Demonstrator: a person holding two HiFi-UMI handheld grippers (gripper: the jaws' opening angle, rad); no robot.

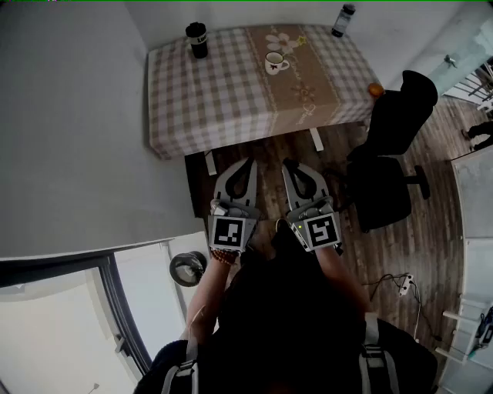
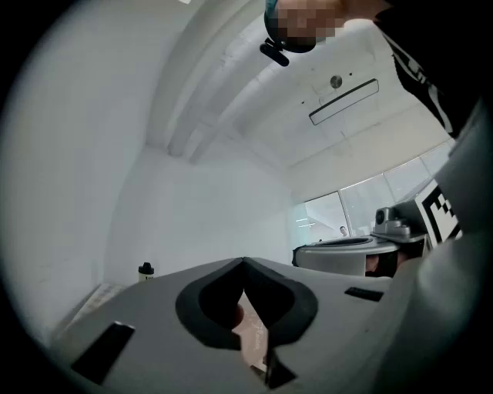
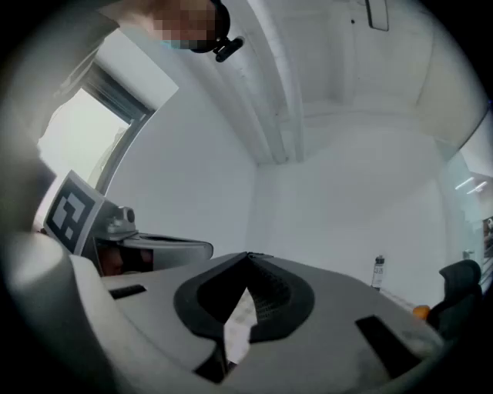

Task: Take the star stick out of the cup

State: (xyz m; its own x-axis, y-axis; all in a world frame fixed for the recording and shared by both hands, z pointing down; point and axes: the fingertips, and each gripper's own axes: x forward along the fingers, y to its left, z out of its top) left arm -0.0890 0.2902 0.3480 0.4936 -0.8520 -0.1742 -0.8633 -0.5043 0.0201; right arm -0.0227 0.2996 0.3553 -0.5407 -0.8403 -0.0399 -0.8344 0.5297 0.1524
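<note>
A white cup (image 1: 275, 63) stands on the checked tablecloth of the table (image 1: 216, 100), far ahead of me. A small yellow shape, probably the star stick (image 1: 300, 40), shows just beyond the cup; it is too small to make out. Both grippers are held close to the person's body, well short of the table and above the wooden floor. The left gripper (image 1: 248, 163) (image 2: 244, 262) has its jaws together with nothing in them. The right gripper (image 1: 289, 163) (image 3: 248, 255) is shut and empty as well. Both gripper views point up at the white walls and ceiling.
On the table a black tumbler (image 1: 197, 40) stands at the back left and a dark-capped bottle (image 1: 343, 21) at the back right. An orange (image 1: 375, 90) lies at the right edge. A black office chair (image 1: 393, 146) stands right of the table. A grey wall (image 1: 69, 115) runs along the left.
</note>
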